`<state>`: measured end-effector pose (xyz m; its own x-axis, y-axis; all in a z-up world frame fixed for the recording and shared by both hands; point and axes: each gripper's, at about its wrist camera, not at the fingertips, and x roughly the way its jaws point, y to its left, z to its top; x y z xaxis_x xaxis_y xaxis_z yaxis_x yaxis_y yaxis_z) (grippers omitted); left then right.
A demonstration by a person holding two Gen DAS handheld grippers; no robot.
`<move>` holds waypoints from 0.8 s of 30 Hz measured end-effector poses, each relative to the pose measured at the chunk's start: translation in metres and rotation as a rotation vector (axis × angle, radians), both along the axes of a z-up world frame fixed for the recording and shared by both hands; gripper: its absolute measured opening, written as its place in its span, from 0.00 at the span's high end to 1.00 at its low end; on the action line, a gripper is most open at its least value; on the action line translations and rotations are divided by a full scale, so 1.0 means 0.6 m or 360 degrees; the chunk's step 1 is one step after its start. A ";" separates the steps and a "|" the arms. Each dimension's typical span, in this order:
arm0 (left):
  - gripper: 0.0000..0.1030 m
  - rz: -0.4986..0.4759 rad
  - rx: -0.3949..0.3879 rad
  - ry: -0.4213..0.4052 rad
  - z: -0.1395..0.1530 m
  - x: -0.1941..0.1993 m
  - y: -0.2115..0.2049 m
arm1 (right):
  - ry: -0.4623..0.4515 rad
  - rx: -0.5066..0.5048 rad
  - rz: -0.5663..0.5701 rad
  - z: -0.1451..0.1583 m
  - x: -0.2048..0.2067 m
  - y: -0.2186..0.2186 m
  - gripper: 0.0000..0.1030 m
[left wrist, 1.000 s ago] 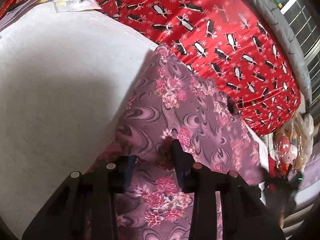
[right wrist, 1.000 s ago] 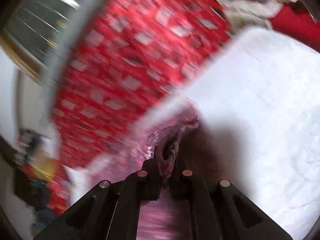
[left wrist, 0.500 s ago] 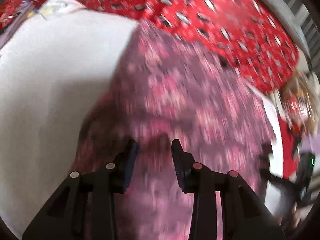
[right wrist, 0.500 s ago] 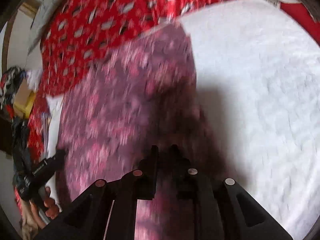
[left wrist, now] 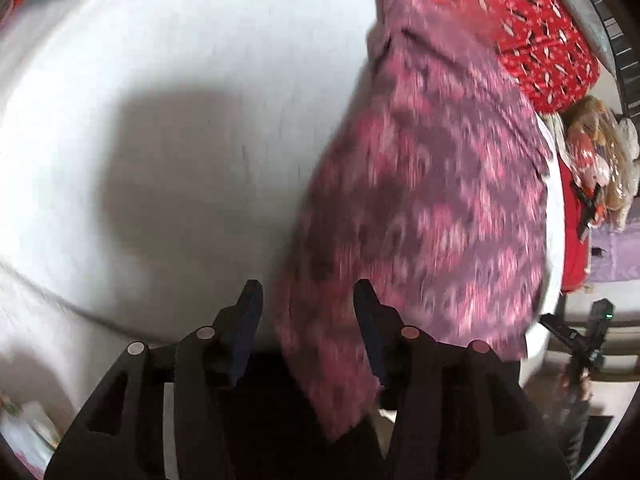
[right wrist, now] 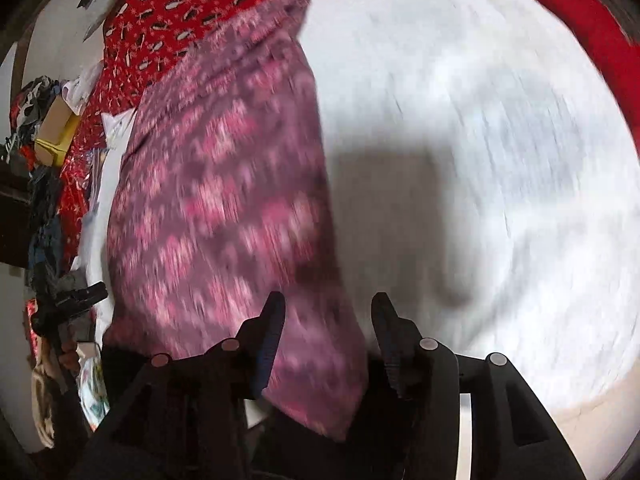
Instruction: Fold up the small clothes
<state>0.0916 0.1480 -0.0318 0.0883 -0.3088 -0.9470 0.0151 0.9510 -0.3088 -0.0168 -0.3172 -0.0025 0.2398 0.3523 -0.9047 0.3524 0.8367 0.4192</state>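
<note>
With both the left gripper and right gripper spread apart, empty: between folds; next, regrasp purple-pink floral cloth edge hanging off the white padded surface.

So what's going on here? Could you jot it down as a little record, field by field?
Setting: white bed surface, red patterned blanket behind it
Garment: purple-pink floral cloth, lying on the white surface, near end hanging over the edge
Left claw: open, cloth between its jaws, not pinched
Right claw: open, cloth between its jaws, not pinched
Picture quality: motion-blurred, fine detail unclear
Fold status: cannot tell from these views
</note>
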 end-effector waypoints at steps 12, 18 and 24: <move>0.52 -0.0075 0.0048 0.0045 -0.010 -0.055 -0.028 | -0.0032 0.0011 0.0113 -0.032 -0.066 0.060 0.54; 0.94 -0.0201 0.0017 -0.0033 0.003 -0.068 -0.065 | -0.0144 -0.0068 0.0246 -0.010 -0.072 0.082 0.95; 0.94 -0.0085 -0.0365 -0.0098 0.060 -0.042 -0.047 | -0.0407 0.0277 0.0081 0.051 -0.081 0.055 0.96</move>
